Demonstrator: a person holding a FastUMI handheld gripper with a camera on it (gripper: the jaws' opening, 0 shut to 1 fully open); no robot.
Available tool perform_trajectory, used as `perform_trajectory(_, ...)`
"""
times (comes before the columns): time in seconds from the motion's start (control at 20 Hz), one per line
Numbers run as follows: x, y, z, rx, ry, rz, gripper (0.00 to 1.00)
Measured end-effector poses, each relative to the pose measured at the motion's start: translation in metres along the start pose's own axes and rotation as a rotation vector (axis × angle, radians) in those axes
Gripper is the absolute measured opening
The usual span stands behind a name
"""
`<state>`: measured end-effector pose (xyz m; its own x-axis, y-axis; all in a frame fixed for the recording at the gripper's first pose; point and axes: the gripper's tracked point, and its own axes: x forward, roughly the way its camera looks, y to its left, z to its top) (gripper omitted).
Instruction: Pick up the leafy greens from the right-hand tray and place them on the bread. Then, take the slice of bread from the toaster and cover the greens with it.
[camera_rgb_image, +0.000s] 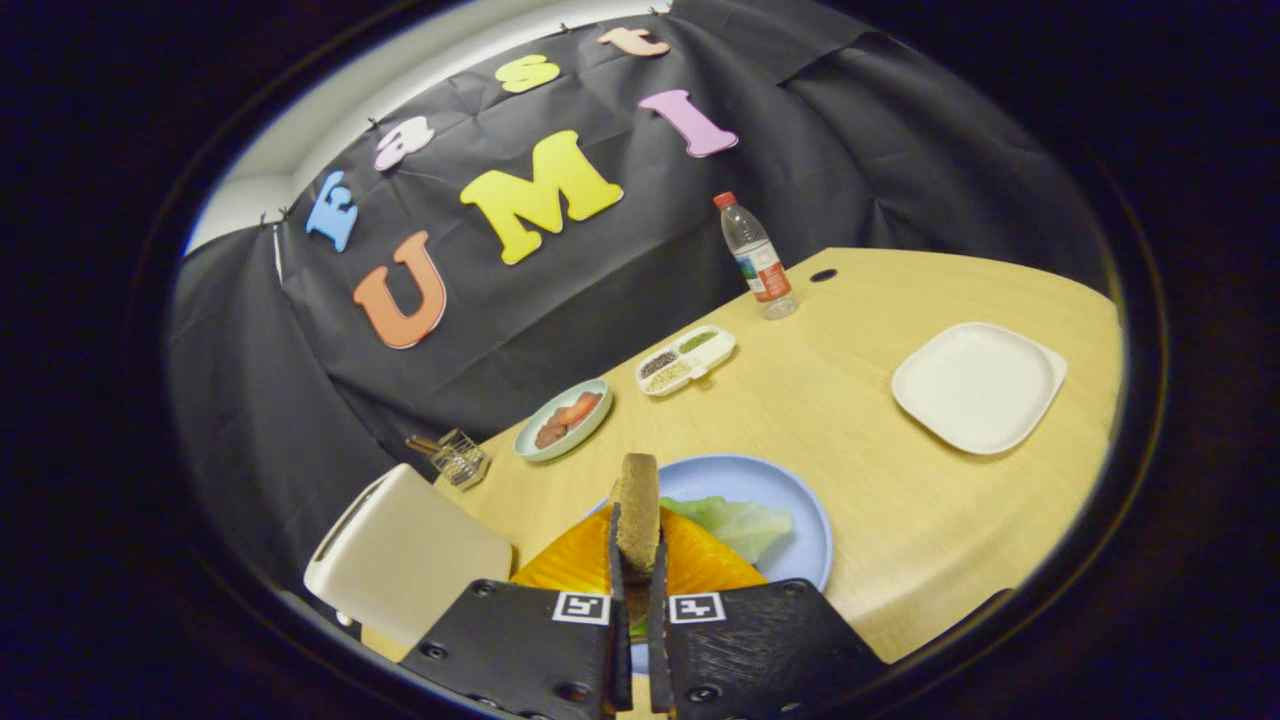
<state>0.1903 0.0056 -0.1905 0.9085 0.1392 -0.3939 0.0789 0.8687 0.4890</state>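
Pale wood desk (880, 540) spreads ahead of me against the black cloth wall. My tongs (637, 545) are clamped on a slice of bread (638, 505), held on edge between both fingers. Just under it sits a blue plate (800, 520) with the leafy greens (735, 522) lying on an orange slice (700, 565). Close on my left stands the toaster (405, 555). Farther ahead to my right lies a white square plate (978, 387); a water bottle (756, 258) stands well beyond.
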Motion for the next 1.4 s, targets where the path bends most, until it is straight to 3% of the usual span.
perform_trajectory(0.05, -0.002, -0.002, 0.0, -0.028, 0.0, 0.002, 0.07)
perform_trajectory(0.2, 0.0, -0.012, -0.004, -0.057, 0.008, -0.009, 0.25)
perform_trajectory(0.25, -0.001, -0.016, -0.004, -0.057, 0.013, -0.016, 0.27)
perform_trajectory(0.45, -0.003, -0.038, -0.006, -0.107, 0.028, -0.074, 0.54)
perform_trajectory(0.5, -0.005, -0.042, -0.005, -0.114, 0.03, -0.079, 0.53)
perform_trajectory(0.55, -0.006, -0.044, -0.002, -0.119, 0.025, -0.08, 0.59)
perform_trajectory(0.65, -0.012, -0.046, 0.009, -0.159, -0.008, -0.087, 0.71)
perform_trajectory(0.7, -0.018, -0.045, 0.017, -0.182, -0.034, -0.09, 0.73)
perform_trajectory(0.85, -0.045, -0.043, 0.045, -0.255, -0.119, -0.11, 0.92)
perform_trajectory(1.0, -0.092, -0.037, 0.073, -0.334, -0.207, -0.14, 0.96)
perform_trajectory(1.4, -0.232, 0.024, 0.103, -0.494, -0.396, -0.089, 0.96)
